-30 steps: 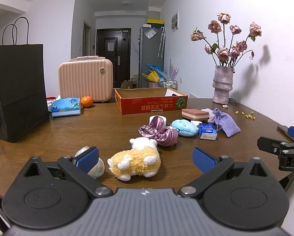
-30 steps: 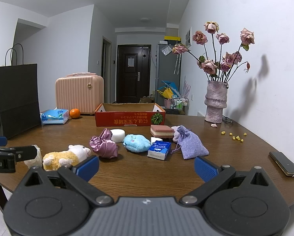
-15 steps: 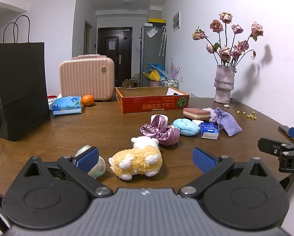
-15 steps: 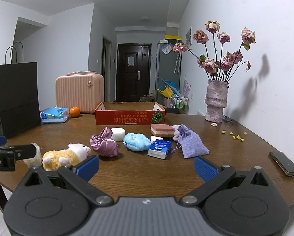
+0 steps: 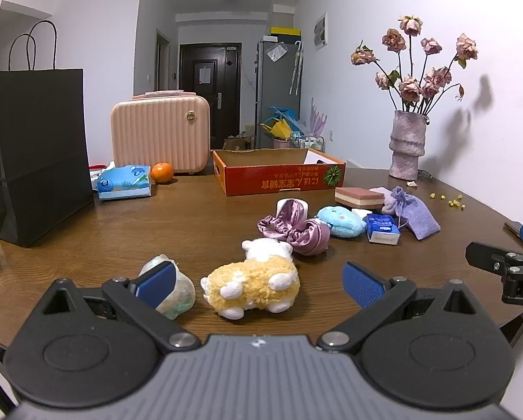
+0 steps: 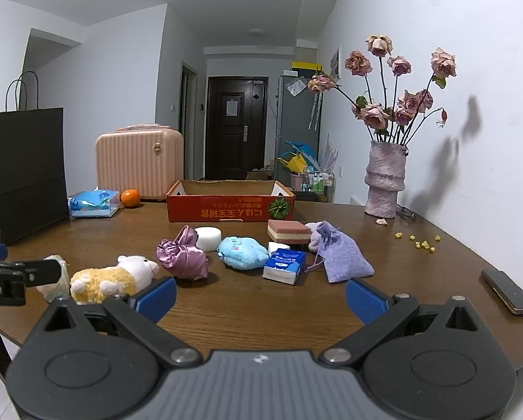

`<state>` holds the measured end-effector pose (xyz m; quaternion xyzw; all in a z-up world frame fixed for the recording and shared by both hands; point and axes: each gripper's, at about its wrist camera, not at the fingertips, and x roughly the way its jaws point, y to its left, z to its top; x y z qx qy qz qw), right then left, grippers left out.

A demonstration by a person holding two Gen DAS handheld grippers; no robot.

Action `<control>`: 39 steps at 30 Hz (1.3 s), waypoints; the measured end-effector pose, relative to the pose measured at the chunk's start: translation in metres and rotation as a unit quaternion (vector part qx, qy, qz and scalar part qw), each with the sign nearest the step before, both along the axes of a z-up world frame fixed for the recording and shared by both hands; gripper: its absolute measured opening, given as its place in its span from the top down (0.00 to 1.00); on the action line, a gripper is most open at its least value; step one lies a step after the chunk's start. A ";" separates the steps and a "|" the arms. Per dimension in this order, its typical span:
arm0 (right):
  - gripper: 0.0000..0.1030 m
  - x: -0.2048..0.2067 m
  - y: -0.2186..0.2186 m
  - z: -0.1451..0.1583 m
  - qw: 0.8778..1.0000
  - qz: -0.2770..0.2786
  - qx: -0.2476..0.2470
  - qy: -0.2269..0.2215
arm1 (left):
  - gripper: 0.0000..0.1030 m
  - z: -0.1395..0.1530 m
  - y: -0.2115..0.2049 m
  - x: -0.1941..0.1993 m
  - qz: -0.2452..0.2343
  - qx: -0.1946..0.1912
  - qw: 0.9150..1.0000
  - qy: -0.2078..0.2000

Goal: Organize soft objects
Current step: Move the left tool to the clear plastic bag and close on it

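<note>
Brown wood table (image 5: 177, 224) carries, largest first, an open red cardboard box (image 5: 279, 171) at the back, a yellow-and-white plush sheep (image 5: 252, 285) near the front edge, a purple satin scrunchie (image 6: 184, 260), a blue plush toy (image 6: 243, 252) and a lavender drawstring pouch (image 6: 342, 259). Left hand-held gripper (image 5: 257, 281) hangs spread apart around the sheep without touching it; right hand-held gripper (image 6: 259, 297) hangs spread apart, empty.

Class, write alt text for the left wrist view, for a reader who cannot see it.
An open left gripper faces a yellow-and-white plush toy lying on a wooden table, its jaws spread wide. Beyond lie a purple scrunchie, a blue plush and an open red cardboard box.
</note>
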<state>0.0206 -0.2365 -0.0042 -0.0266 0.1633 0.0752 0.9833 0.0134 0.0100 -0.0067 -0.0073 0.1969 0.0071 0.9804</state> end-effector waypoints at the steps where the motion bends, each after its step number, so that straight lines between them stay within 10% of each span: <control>1: 0.00 0.001 0.001 0.000 1.000 0.001 -0.001 0.001 | 0.00 0.000 0.000 0.001 0.000 0.000 1.000 0.001; 39: 0.00 0.082 0.069 -0.030 0.996 0.053 -0.015 0.063 | 0.00 -0.040 0.096 0.064 0.086 -0.002 0.993 0.077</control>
